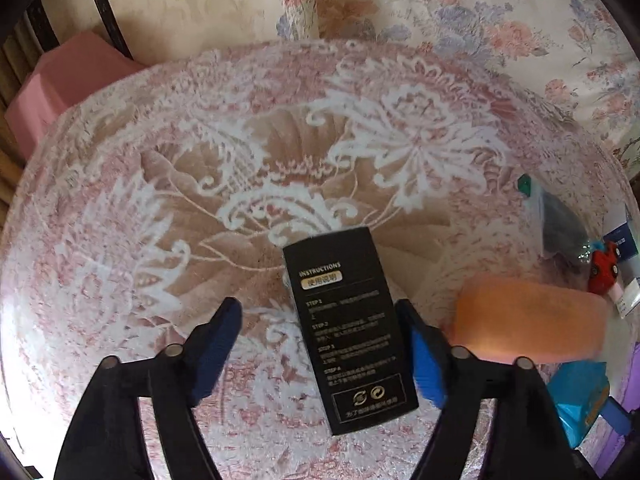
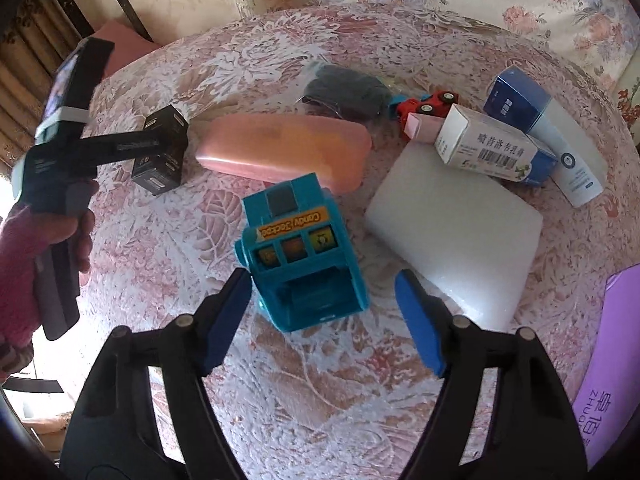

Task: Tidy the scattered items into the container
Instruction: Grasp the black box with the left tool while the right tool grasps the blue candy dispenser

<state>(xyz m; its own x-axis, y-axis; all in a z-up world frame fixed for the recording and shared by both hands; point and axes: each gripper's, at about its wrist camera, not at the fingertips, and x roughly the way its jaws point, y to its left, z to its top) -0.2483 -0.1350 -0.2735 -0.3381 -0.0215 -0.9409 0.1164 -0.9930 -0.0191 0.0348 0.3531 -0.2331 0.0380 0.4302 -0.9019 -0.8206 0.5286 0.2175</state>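
In the left wrist view my left gripper is open around a black box printed with instructions; the box lies on the patterned cloth, close to the right pad. In the right wrist view my right gripper is open over a blue toy slot machine, whose lower end sits between the fingertips. The black box and the left gripper's body show at the left. An orange case lies behind the toy.
A white foam block, white medicine box, blue box, white tube, red toy car and dark bagged item lie at the right. A purple container edge is at far right. A pink stool stands behind.
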